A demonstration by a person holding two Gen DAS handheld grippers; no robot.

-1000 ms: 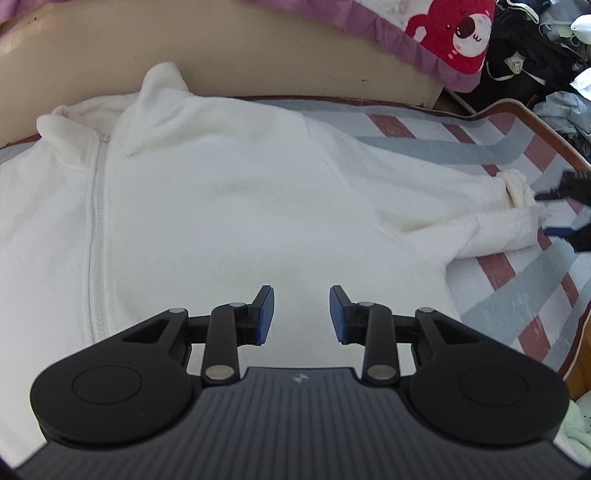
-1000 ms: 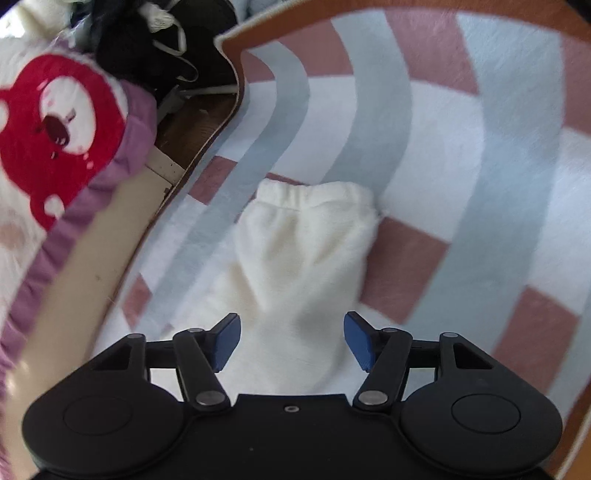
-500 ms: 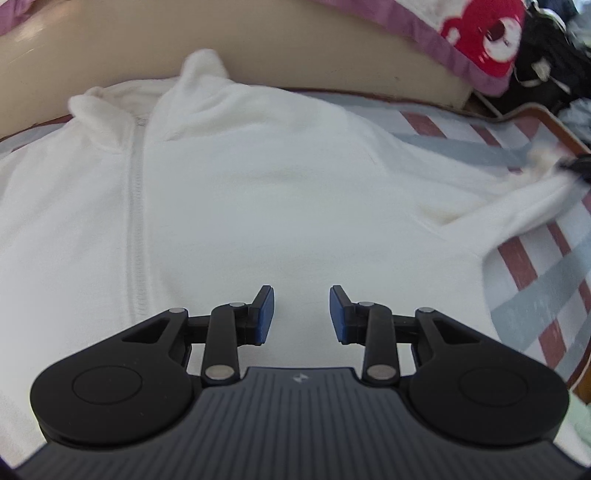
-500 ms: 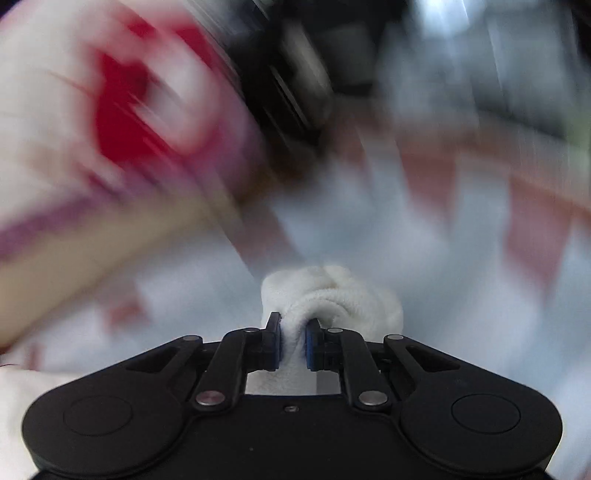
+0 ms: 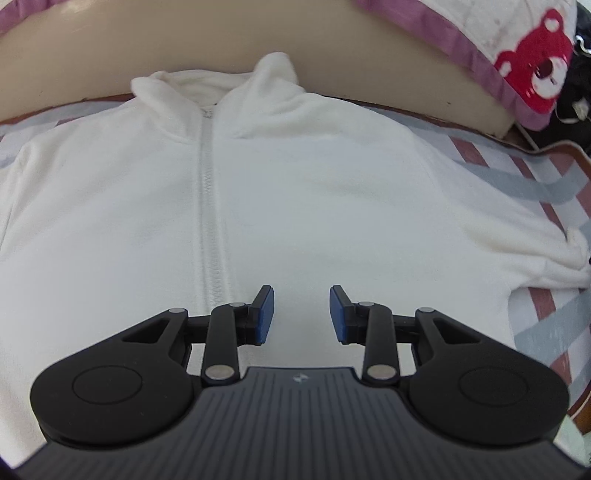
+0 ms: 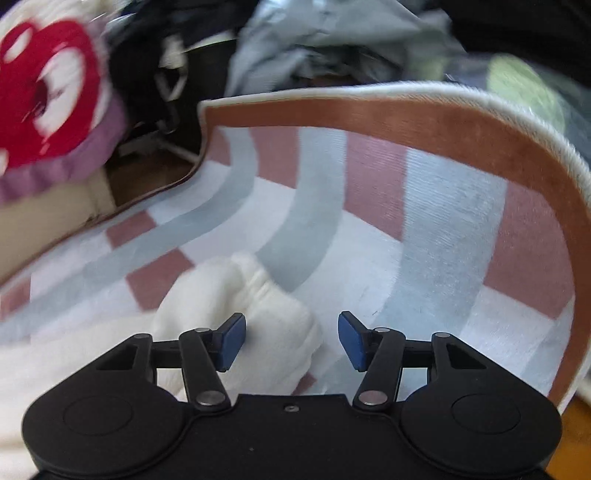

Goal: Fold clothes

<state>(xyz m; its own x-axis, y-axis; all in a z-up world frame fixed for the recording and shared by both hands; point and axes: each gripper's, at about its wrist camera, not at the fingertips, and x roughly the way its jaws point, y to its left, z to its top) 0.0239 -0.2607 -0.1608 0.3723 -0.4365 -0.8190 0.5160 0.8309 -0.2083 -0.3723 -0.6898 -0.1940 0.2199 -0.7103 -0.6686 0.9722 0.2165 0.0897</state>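
Note:
A white fleece zip jacket (image 5: pixel 295 192) lies front up on a striped mat (image 5: pixel 546 184), collar at the far side, zipper (image 5: pixel 208 221) running down its middle. My left gripper (image 5: pixel 301 314) hovers open over the lower chest, just right of the zipper, nothing between its blue pads. The jacket's right sleeve stretches out to the right, its bunched cuff (image 5: pixel 576 254) at the frame edge. In the right wrist view that sleeve cuff (image 6: pixel 240 306) rests on the mat (image 6: pixel 369 221). My right gripper (image 6: pixel 291 339) stands open over it, the cuff under the left pad.
A beige padded edge (image 5: pixel 258 33) runs along the far side, with a purple-trimmed cushion bearing a red bear (image 5: pixel 535 70) at the upper right. Dark and grey clothes (image 6: pixel 295 40) pile beyond the mat's brown border (image 6: pixel 443 122).
My right gripper was shut on the sleeve cuff half a second ago; it has pulled the sleeve outward and is open now. The left gripper shifted so the zipper sits near centre.

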